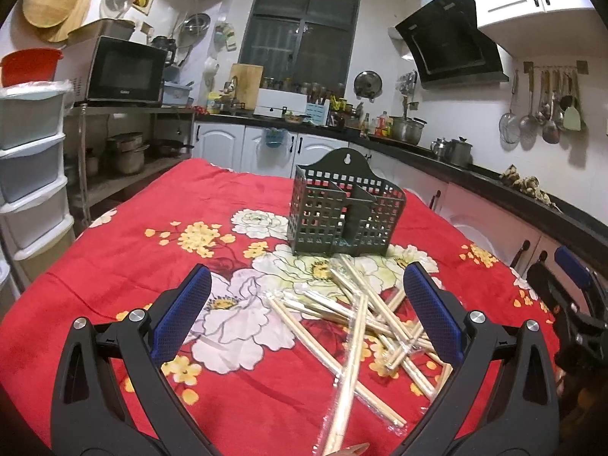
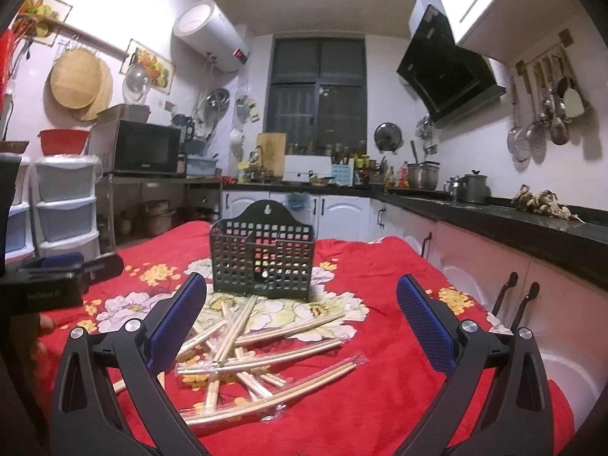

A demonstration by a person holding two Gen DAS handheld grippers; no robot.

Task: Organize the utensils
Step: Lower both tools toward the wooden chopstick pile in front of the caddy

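Observation:
A dark green perforated utensil holder (image 1: 344, 214) (image 2: 262, 256) stands upright on the red floral tablecloth (image 1: 152, 258) (image 2: 383, 387). In front of it lies a loose pile of wooden chopsticks in clear plastic wrappers (image 1: 364, 326) (image 2: 258, 357). My left gripper (image 1: 307, 281) hovers open above the near side of the pile, nothing between its blue pads. My right gripper (image 2: 302, 292) is also open and empty, low over the pile and facing the holder. The right gripper's body shows at the right edge of the left wrist view (image 1: 573, 304); the left gripper's body shows at the left edge of the right wrist view (image 2: 64, 269).
A black countertop (image 1: 532, 190) (image 2: 532, 228) with pots runs along the right and back walls above white cabinets. White plastic drawers (image 1: 30, 174) (image 2: 64, 205) and a metal shelf with a microwave (image 1: 121, 72) (image 2: 146, 148) stand on the left. A person's hand (image 2: 41, 326) shows at left.

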